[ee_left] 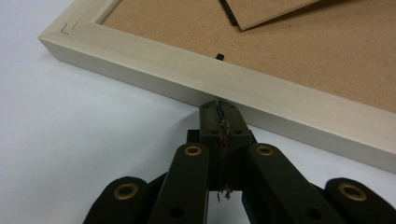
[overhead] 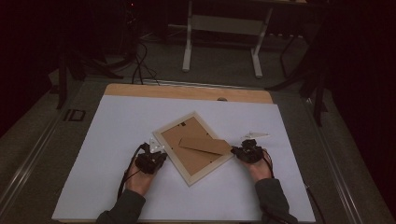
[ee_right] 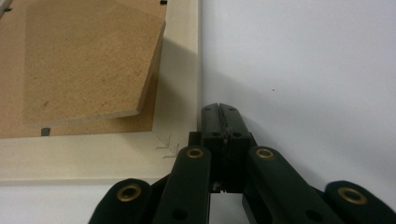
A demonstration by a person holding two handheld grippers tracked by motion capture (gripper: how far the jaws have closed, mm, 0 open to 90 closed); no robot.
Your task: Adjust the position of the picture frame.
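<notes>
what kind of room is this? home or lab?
Most likely a lab or workshop recording bench, not a home. A white sheet covers a wooden table, loose cables trail over the grey floor behind it, and a bare metal desk stand sits in the dark background.

We read "ID" in white letters on dark floor strip (overhead: 74, 115) left of table; nothing else legible to us.
</notes>
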